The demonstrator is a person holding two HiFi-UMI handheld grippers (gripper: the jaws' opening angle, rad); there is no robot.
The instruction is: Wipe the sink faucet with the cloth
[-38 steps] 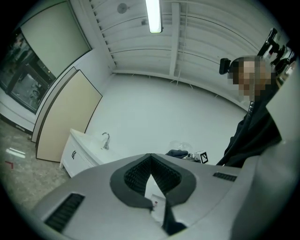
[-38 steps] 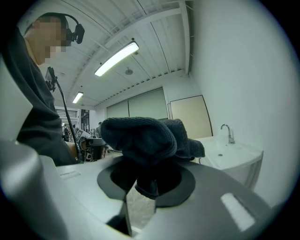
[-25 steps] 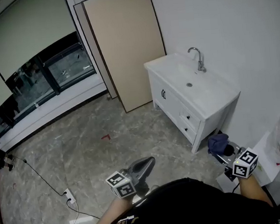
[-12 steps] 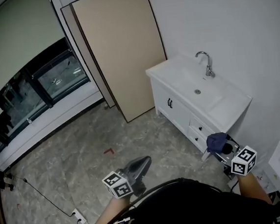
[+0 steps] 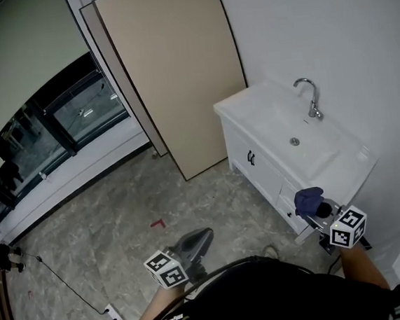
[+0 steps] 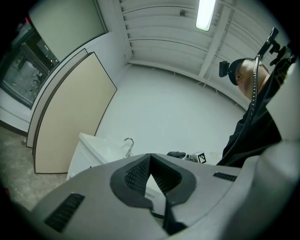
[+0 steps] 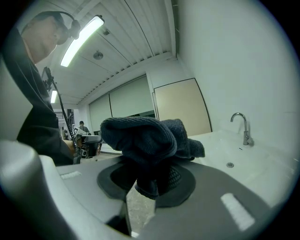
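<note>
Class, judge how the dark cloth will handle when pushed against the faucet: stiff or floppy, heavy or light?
Probably floppy: the cloth bunches in folds above the right hand-held gripper. Likely light, since the bunch stands up unsupported. Its ribbed weave suggests little slipping.

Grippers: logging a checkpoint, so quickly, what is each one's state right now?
Left gripper: shut, nothing between its jaws.
Right gripper: shut on a dark blue terry cloth.

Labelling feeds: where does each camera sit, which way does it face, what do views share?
Head view: on the head, facing steeply down at sink, faucet; left gripper, right gripper, torso show.
Left gripper view: on it, along shut fingers toward the sink; torso at right.
Right gripper view: on it, past the cloth in its fingers; torso at left.
All share the faucet.
</note>
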